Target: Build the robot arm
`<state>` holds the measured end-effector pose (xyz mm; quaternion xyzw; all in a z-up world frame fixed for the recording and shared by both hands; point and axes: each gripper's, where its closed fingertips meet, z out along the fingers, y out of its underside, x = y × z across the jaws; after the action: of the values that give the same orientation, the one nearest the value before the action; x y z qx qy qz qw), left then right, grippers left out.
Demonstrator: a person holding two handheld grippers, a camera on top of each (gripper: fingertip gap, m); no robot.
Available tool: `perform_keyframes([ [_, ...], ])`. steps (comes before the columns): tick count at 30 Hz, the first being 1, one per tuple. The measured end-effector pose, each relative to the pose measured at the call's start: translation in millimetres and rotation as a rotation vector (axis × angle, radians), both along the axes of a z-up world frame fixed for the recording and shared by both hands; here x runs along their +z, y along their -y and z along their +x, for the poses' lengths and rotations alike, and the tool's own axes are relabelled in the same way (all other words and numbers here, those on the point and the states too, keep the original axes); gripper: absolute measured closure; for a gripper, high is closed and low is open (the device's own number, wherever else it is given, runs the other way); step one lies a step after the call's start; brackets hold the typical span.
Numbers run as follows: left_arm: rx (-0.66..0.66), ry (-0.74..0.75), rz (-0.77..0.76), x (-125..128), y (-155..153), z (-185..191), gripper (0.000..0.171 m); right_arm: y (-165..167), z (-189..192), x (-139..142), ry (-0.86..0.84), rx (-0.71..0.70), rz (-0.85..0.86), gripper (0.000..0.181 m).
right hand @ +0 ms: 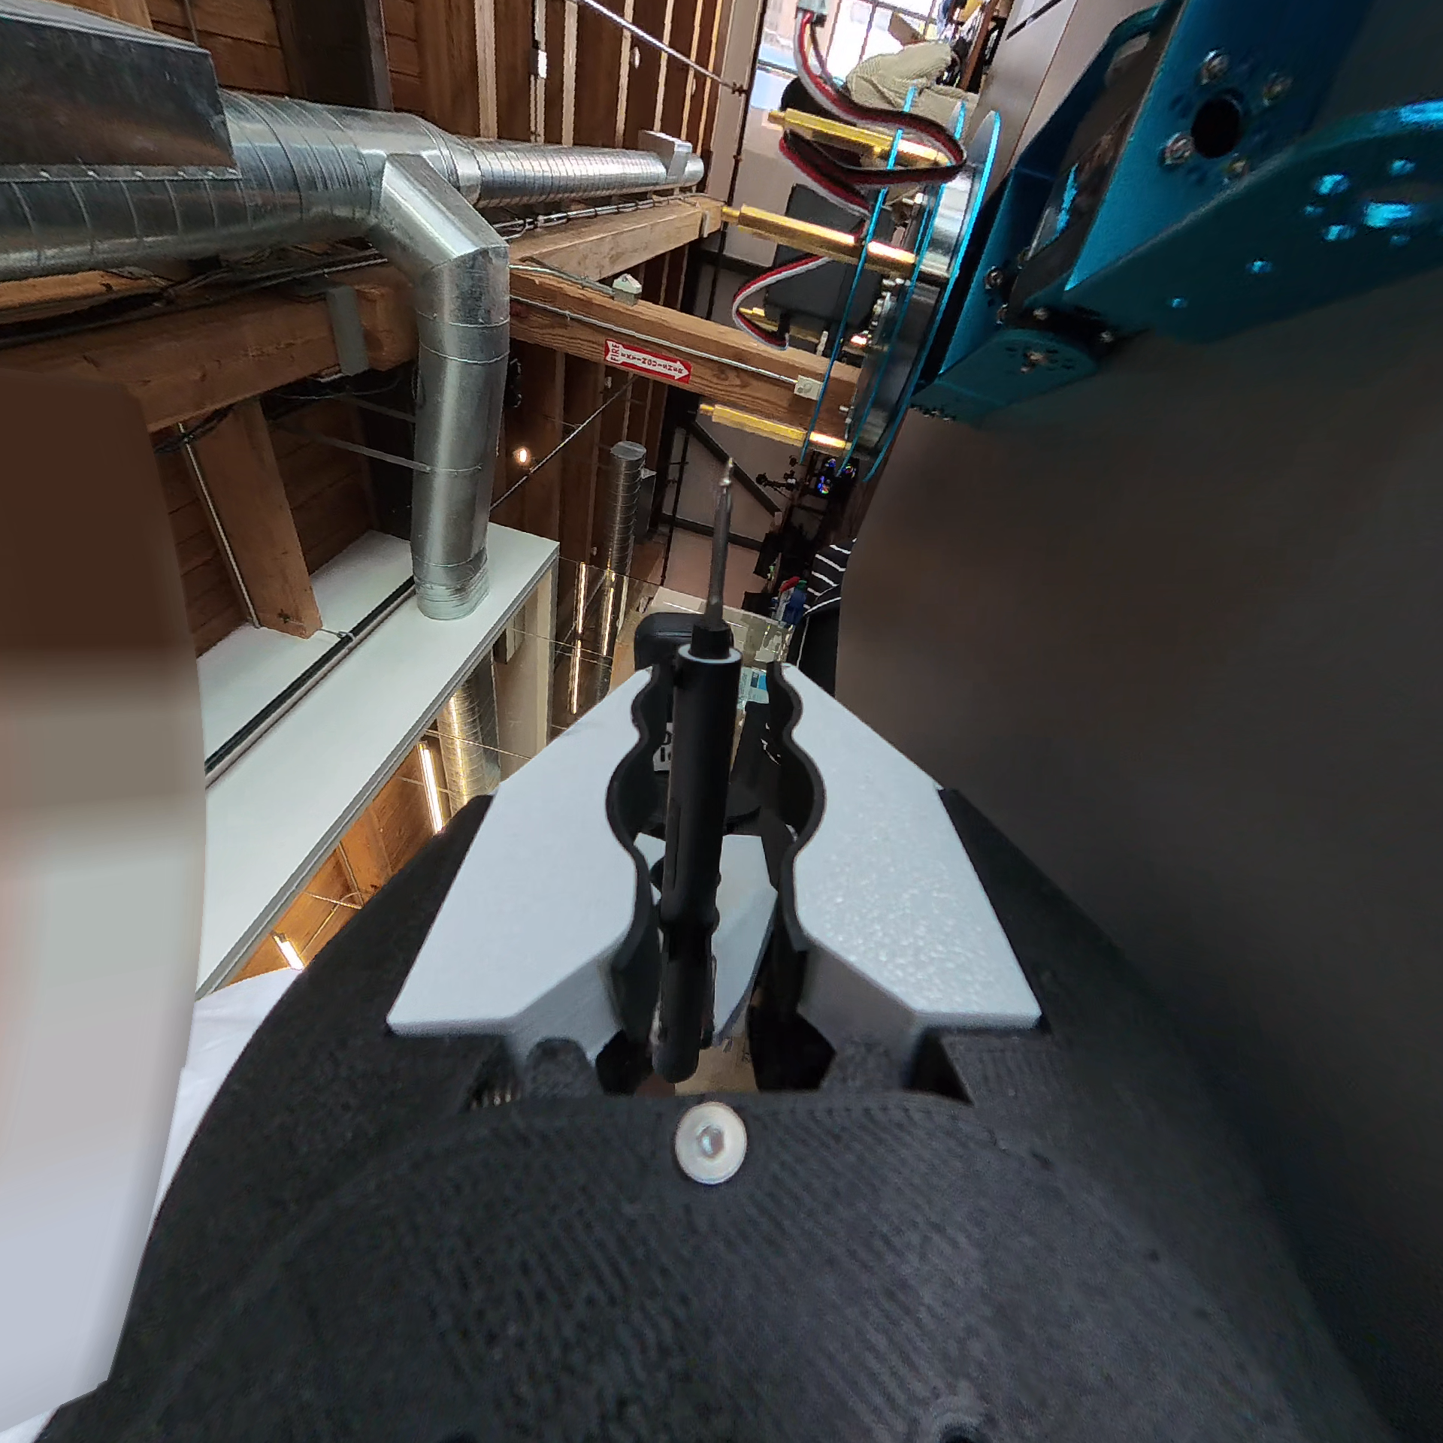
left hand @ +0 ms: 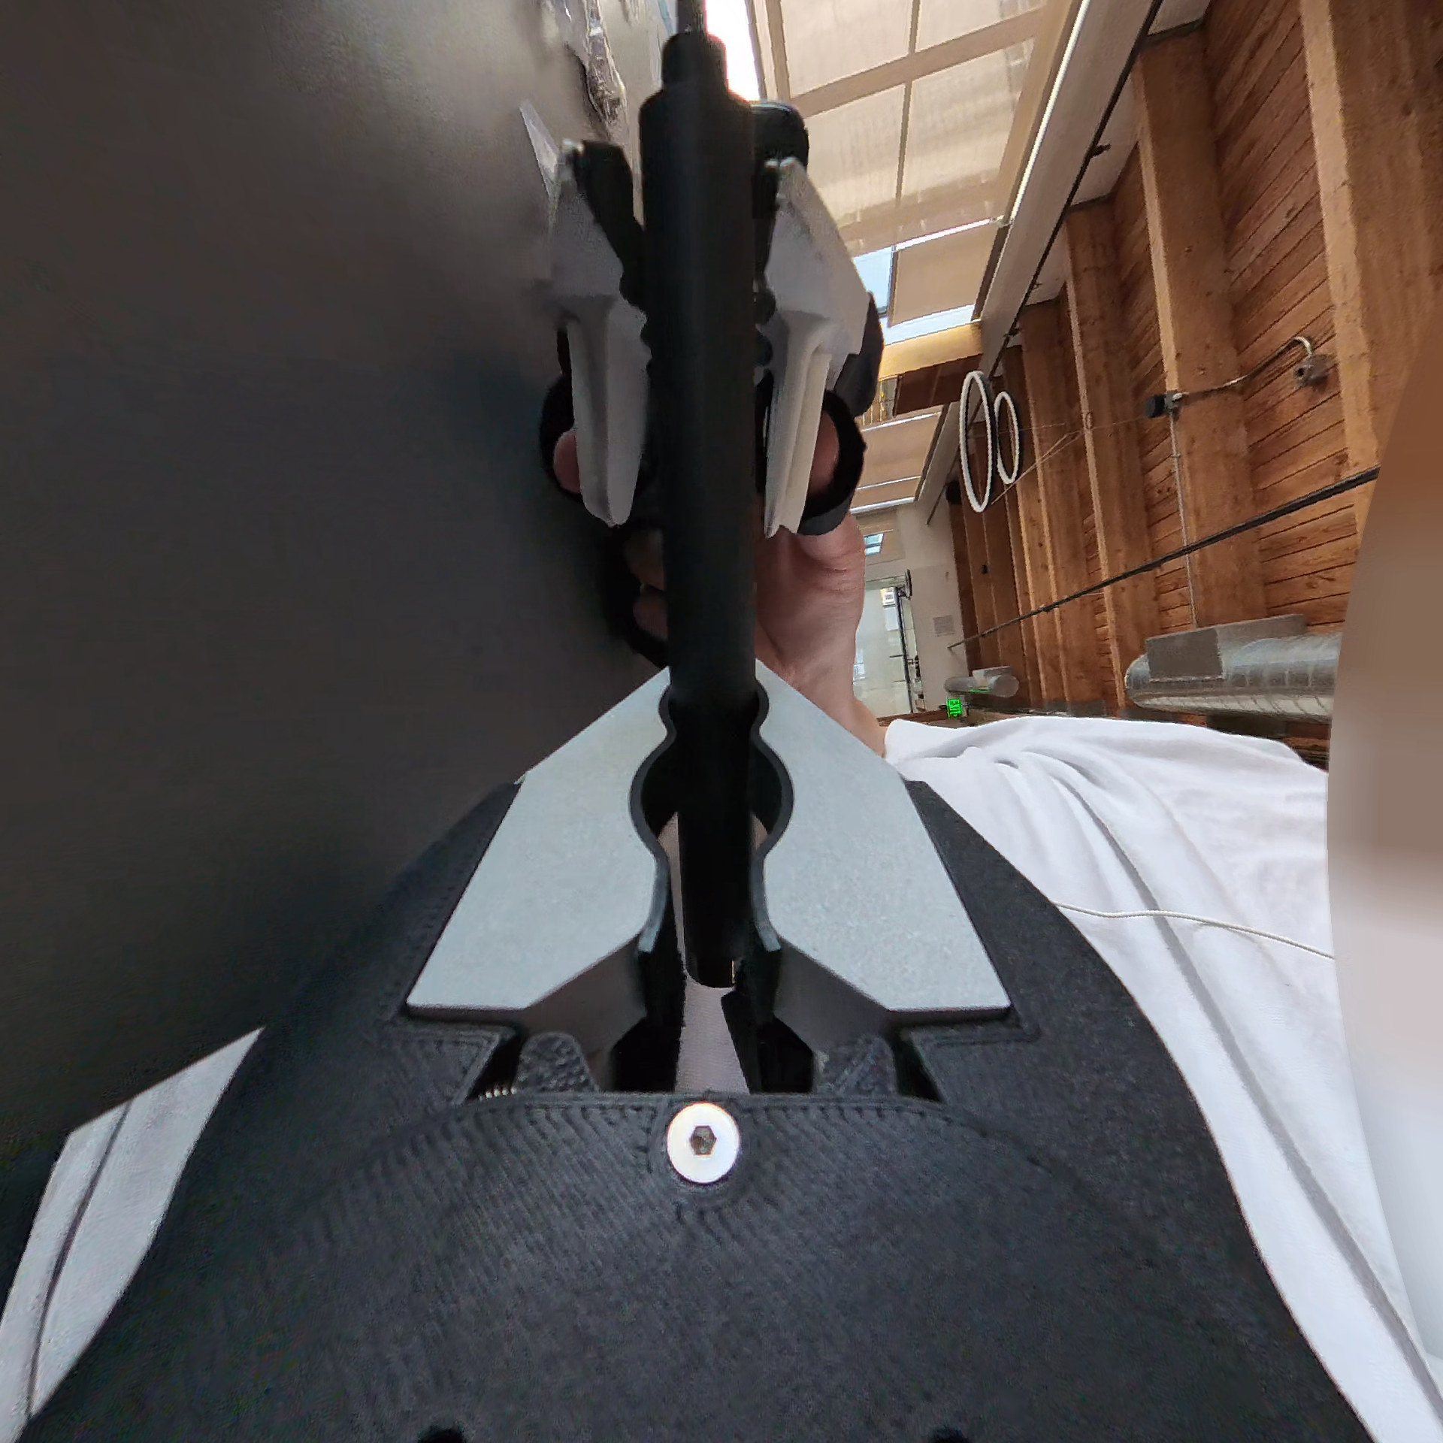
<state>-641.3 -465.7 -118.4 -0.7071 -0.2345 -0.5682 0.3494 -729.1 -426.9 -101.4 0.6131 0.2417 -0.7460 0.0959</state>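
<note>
Jaws of left gripper (left hand: 709,812) pinched on black tool handle (left hand: 703,437), long axis straight ahead along fingers, far end also clasped by right gripper (left hand: 687,312). Right-view jaws likewise clamped on handle; thin metal tip (right hand: 720,546) pointing forward, blue servo assembly (right hand: 1109,234) up and right, apart.

Background: wood-plank wall (left hand: 1249,390), silver duct (right hand: 453,375), 2 ring lights (left hand: 988,441), blue metal assembly (right hand: 1171,234).

A red-and-white sign (right hand: 648,361) is fixed to a wooden beam (right hand: 703,336); a green lit sign (left hand: 954,707) glows far off by the wooden wall (left hand: 1249,390); neither quoted.
</note>
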Motion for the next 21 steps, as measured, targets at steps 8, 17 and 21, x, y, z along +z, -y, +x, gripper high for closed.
perform_keyframes([
  [8,-0.009,0.113,0.052,11,-2,-3,0.163,19,-1,5,-0.004,0.094,-0.056,0.164],
  [17,-0.033,0.111,0.003,-1,2,-2,0.16,23,-8,-12,0.106,0.137,-0.051,0.165],
  [21,-0.048,0.101,-0.053,-10,10,-2,0.152,17,-12,-20,0.154,0.132,0.012,0.165],
])
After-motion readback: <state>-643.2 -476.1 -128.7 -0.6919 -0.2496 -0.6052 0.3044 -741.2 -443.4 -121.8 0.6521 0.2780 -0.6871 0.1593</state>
